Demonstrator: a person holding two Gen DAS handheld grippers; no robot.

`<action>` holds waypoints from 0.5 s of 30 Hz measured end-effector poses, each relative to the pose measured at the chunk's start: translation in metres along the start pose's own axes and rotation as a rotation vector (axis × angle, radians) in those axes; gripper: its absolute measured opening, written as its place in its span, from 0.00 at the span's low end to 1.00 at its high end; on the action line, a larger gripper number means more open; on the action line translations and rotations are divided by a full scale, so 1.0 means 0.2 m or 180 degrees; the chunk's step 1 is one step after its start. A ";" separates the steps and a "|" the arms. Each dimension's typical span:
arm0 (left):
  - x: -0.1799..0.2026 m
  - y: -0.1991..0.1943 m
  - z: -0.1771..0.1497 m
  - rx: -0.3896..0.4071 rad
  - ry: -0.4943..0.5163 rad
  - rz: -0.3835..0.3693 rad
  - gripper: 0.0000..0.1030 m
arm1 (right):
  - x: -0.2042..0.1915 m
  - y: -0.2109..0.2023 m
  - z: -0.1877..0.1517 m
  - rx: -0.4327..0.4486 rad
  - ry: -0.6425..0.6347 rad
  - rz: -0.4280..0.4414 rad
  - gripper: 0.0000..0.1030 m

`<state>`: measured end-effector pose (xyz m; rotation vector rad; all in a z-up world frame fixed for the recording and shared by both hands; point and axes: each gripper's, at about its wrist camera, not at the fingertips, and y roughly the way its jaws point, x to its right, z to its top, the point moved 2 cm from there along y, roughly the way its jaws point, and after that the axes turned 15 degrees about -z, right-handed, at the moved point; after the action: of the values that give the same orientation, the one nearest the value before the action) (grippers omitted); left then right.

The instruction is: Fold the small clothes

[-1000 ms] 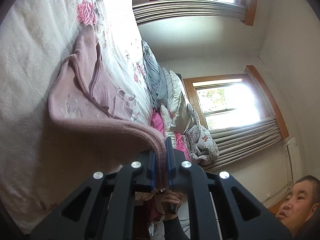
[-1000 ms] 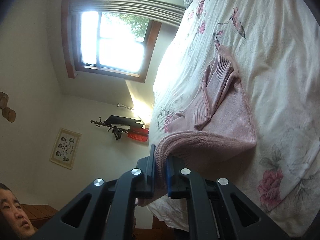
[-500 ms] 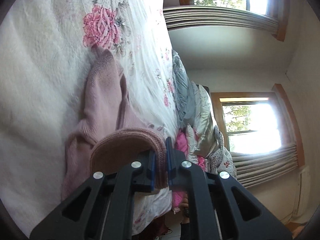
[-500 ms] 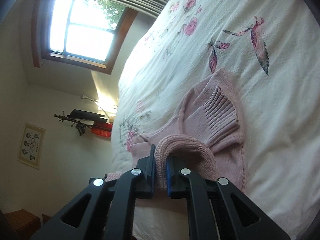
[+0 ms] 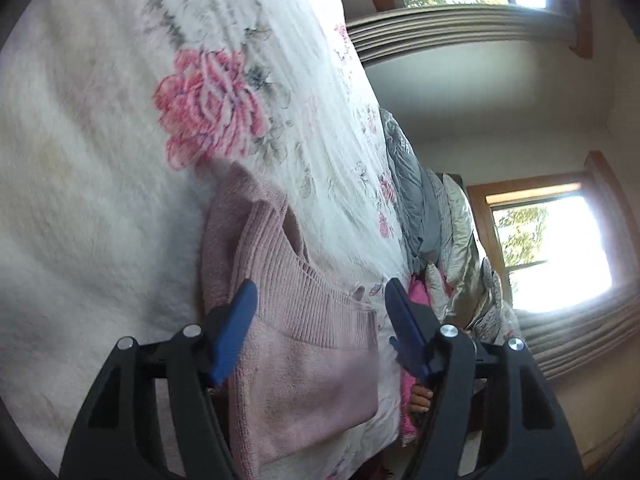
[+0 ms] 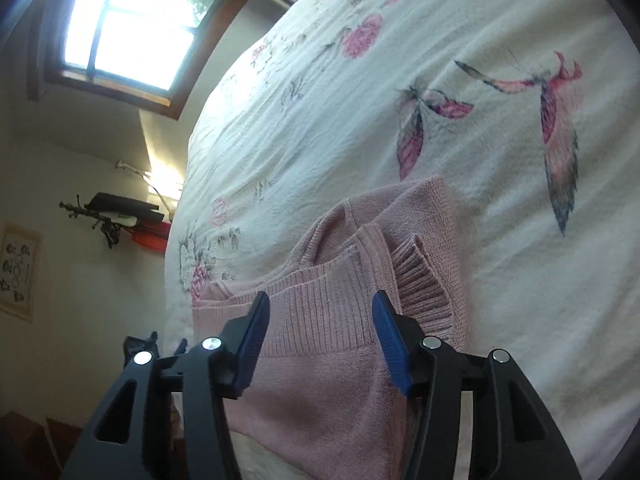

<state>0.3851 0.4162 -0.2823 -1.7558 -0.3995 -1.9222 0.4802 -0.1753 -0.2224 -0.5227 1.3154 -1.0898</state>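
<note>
sweater [image 5: 304, 344] between open tongs [image 5: 320, 300] — untouched

**Folded sweater on the bed, a gripper over each end**

The sweater [image 5: 308, 344] lies folded on the bedspread [image 5: 100, 208], near the bed's near edge. The left gripper [image 5: 320, 300] is above it, one finger on either side of the ribbed band, apart from the cloth. The right gripper [image 6: 320, 312] stands likewise over the sweater [image 6: 332, 344], jaws spread. Pillows [image 5: 432, 224] are piled at the far end of the bed, below a window [image 5: 548, 248]. Left of the bed in the right wrist view, a picture [image 6: 18, 270] hangs on the wall.
</note>
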 end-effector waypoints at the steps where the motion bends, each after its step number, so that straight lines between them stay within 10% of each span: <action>1: 0.02 0.01 0.00 -0.0076 0.0090 0.0048 0.64 | -0.02 -0.01 0.00 -0.0005 -0.0103 -0.0055 0.53; 15: 0.00 0.29 0.12 -0.0734 0.0738 0.1417 0.66 | -0.06 0.24 0.02 -0.0250 -0.0561 -0.0698 0.48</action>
<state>0.4363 0.3813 -0.2854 -1.5637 0.2858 -1.8609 0.5019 -0.1447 -0.2550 -0.8184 1.1688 -1.1460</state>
